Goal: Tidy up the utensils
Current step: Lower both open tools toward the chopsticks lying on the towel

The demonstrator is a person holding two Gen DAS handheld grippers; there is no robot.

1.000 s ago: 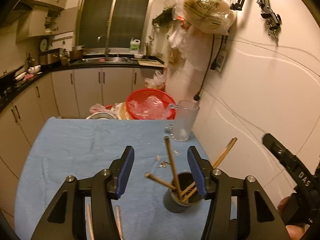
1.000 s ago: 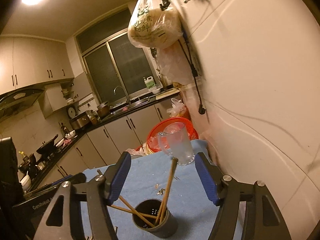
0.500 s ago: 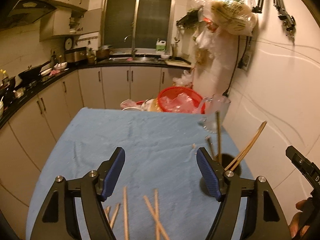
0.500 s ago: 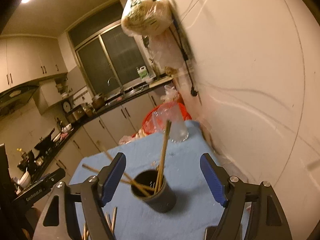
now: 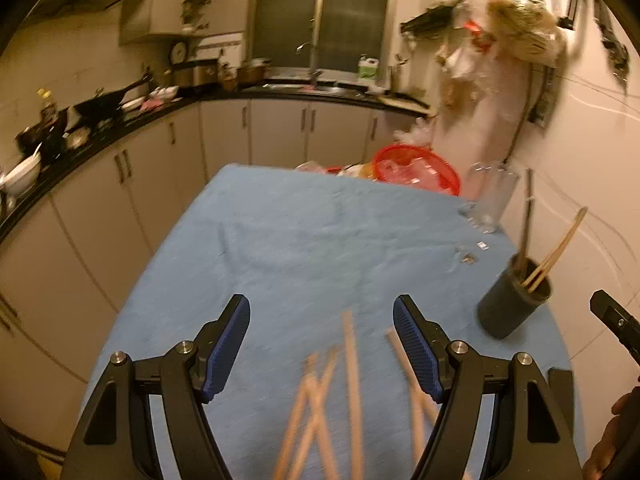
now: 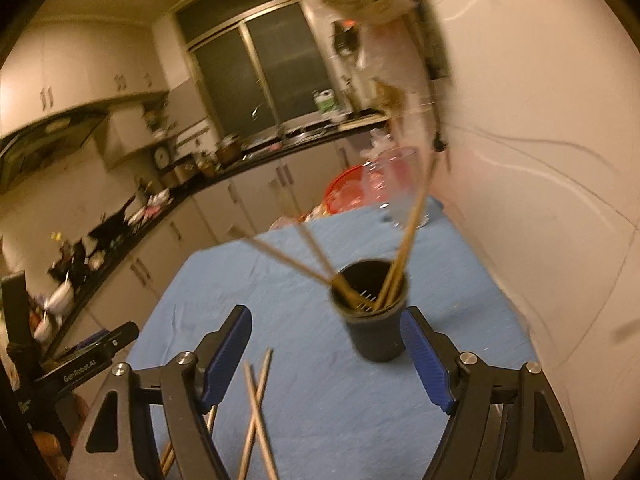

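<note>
Chopsticks (image 5: 352,384) are partly sorted: several are seen loose on the blue bench (image 5: 304,240) left of the dark holder (image 5: 512,304), and a few already stand in it. The left gripper (image 5: 322,354) and right gripper (image 6: 326,356) are spread wide and empty. Compared with earlier, both are lowered toward the loose ones, jaws just widened.

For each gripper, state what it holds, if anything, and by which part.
Nothing is held. The left gripper and right gripper are both open and empty above loose chopsticks on the table.
</note>
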